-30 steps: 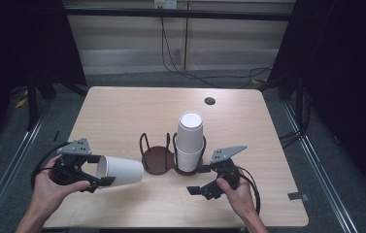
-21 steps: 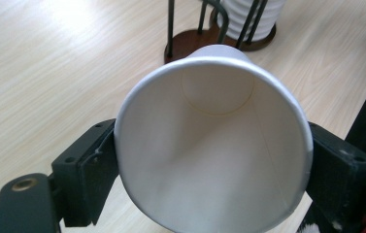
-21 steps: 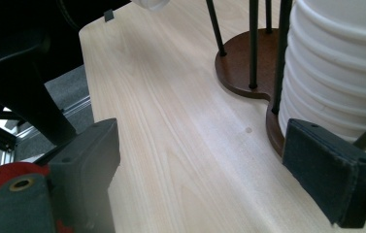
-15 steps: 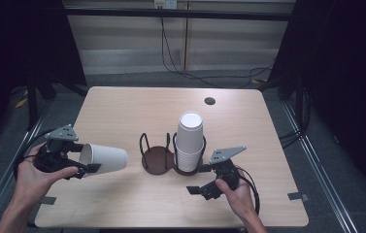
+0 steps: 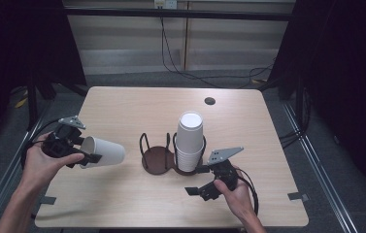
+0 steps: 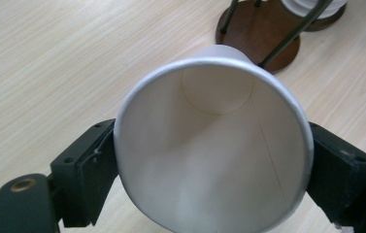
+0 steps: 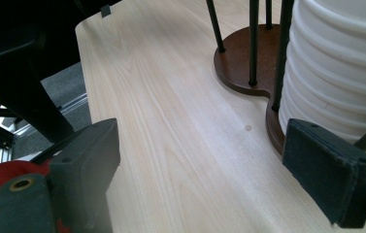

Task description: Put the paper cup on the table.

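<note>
Gripping the cup [image 5: 104, 152] by its rim near the table's [image 5: 122, 204] left edge, left gripper [image 5: 84, 156] could crush it; right gripper [image 5: 204, 180] gapes empty beside the stack [image 5: 190, 141].

No text, label, brand, number or sign can be read anywhere in these pictures. The cup [image 6: 214, 141] is plain white inside and out, the cup stack [image 5: 189, 141] carries no print, and the table [image 5: 137, 109] shows only bare wood grain.
</note>
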Demonstrator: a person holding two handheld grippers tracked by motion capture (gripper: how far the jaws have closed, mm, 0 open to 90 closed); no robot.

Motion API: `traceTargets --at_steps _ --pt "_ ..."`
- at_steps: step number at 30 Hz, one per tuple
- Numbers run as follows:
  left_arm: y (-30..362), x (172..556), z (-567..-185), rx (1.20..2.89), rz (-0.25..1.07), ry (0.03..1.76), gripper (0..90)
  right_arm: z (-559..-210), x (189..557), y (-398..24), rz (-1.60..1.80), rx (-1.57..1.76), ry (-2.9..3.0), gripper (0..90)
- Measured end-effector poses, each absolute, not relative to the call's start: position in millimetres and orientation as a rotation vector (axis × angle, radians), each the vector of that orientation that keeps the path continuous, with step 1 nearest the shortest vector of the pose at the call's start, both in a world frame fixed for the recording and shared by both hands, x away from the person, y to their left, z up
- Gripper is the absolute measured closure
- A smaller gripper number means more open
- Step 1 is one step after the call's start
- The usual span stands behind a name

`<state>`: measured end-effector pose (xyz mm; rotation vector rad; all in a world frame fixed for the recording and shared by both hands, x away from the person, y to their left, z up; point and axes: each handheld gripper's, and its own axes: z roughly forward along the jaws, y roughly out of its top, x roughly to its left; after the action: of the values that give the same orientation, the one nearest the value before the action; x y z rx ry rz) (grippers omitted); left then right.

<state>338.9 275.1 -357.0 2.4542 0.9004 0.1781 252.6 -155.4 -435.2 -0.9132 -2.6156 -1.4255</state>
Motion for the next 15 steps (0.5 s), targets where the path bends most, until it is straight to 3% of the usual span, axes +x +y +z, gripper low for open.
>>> traceTargets --at_steps 15 --pt "246.2 364.3 -367.8 2.608 0.169 0.963 14.6 -435.0 252.3 -151.7 -1.390 -0.906 -2.634 13.7"
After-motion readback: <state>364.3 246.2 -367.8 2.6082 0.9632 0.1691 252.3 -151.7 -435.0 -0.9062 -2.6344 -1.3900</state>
